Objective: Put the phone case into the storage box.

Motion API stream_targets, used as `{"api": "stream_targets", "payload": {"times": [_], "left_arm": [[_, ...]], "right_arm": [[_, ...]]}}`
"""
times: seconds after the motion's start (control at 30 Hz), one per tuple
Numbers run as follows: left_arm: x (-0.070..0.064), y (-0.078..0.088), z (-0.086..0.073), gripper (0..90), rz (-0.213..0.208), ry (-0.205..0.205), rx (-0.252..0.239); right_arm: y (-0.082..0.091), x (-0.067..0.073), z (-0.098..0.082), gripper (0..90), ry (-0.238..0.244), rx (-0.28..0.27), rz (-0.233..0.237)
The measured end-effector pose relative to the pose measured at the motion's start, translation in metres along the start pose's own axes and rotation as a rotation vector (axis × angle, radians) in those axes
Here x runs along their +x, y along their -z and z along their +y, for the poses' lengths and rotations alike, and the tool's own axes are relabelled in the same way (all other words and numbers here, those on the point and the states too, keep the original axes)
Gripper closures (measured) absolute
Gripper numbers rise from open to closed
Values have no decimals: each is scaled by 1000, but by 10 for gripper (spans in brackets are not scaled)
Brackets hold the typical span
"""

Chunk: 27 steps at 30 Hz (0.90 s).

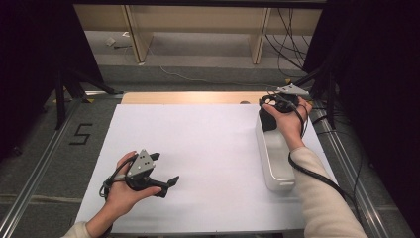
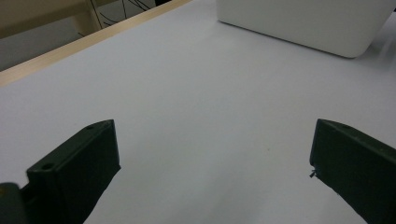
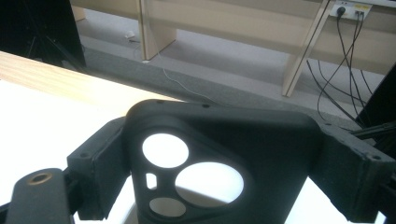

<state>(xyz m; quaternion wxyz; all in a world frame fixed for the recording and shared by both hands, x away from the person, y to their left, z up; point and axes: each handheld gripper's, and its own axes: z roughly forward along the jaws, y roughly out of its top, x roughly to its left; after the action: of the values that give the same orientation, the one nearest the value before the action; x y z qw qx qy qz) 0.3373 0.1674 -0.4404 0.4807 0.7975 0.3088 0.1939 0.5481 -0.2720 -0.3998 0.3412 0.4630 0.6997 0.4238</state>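
My right gripper [image 1: 271, 106] is shut on a black phone case [image 1: 267, 119] and holds it upright over the far end of a long white container [image 1: 277, 184] at the table's right side. In the right gripper view the black phone case [image 3: 266, 149] with its round camera cut-outs sits between the two jaws of my right gripper [image 3: 219, 156]. My left gripper [image 1: 167, 168] rests low over the white table cover near the front left, open, with nothing in it. In the left gripper view my left gripper [image 2: 212, 144] has its jaws wide apart, with the white container [image 2: 299, 23] farther ahead.
A white sheet [image 1: 208, 144] covers the table, with a strip of wood [image 1: 188, 97] along the far edge. Beyond it stand wooden shelf legs [image 1: 136, 34] and loose cables [image 1: 289, 44]. Black stand legs [image 1: 69, 89] and a floor mark "5" [image 1: 80, 134] lie to the left.
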Motion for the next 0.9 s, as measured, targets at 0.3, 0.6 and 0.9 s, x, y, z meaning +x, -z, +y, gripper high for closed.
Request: {"api": "stream_targets", "payload": {"times": [0.3,0.6,0.9], "left_arm": [[0,-1,0,10,-3,2,1],[0,-1,0,10,-3,0,1],[0,-1,0,10,-4,2,-1]], "right_arm": [[-4,0,1,138,-2,7,-3],[-6,0,-1,134,-2,1,-11],[-6,0,-2,127,8,-2,-13]]}}
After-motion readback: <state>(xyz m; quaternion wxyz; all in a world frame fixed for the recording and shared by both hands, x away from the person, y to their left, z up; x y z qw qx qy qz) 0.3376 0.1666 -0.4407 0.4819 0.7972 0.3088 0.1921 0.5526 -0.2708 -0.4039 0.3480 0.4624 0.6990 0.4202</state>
